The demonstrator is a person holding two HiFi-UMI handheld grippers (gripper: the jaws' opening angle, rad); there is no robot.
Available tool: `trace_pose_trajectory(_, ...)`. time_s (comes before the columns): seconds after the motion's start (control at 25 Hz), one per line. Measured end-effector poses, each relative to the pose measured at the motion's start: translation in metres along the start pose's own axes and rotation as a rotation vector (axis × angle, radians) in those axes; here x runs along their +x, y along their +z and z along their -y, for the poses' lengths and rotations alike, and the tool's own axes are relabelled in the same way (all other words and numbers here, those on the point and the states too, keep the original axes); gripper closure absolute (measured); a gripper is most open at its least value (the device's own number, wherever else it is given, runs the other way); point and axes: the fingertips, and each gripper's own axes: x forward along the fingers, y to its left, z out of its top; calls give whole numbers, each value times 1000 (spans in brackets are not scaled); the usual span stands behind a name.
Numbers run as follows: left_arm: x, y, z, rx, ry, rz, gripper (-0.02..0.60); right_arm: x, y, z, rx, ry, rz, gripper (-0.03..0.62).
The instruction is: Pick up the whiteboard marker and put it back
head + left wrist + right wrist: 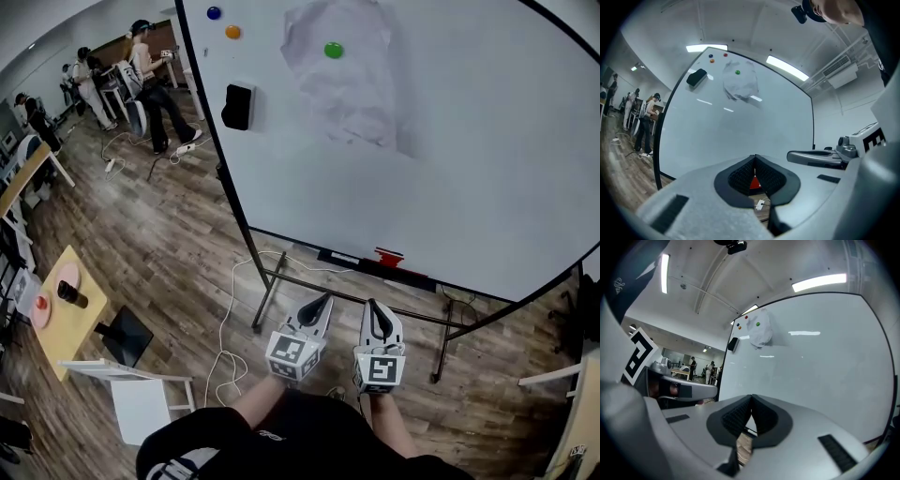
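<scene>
A large whiteboard (pixel 450 159) stands in front of me on a metal frame. A dark tray (pixel 361 262) runs along its lower edge, with a red thing (pixel 388 255) on it. I cannot make out a marker on the tray. Both grippers hang side by side below the tray and point level at the board. My left gripper (pixel 324 300) is shut with nothing in it, its pads meeting (pixel 754 157). The red thing (pixel 754 183) shows through the gap under the pads. My right gripper (pixel 373 307) is also shut and empty (pixel 751 397).
A black eraser (pixel 238 106), a sheet of paper (pixel 342 70) and blue (pixel 214 13), orange (pixel 232 32) and green (pixel 333 50) magnets sit on the board. A white cable (pixel 228 314) lies on the wooden floor. At left are a yellow table (pixel 67 314) and a white chair (pixel 141 398). People (pixel 150 84) stand far left.
</scene>
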Motion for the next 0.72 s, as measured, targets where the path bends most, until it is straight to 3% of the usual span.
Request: trace_pose_trajectory(0.72,-9,-1,-20,-8,8,-6,575,17,1,-19,-18,18,-9,591)
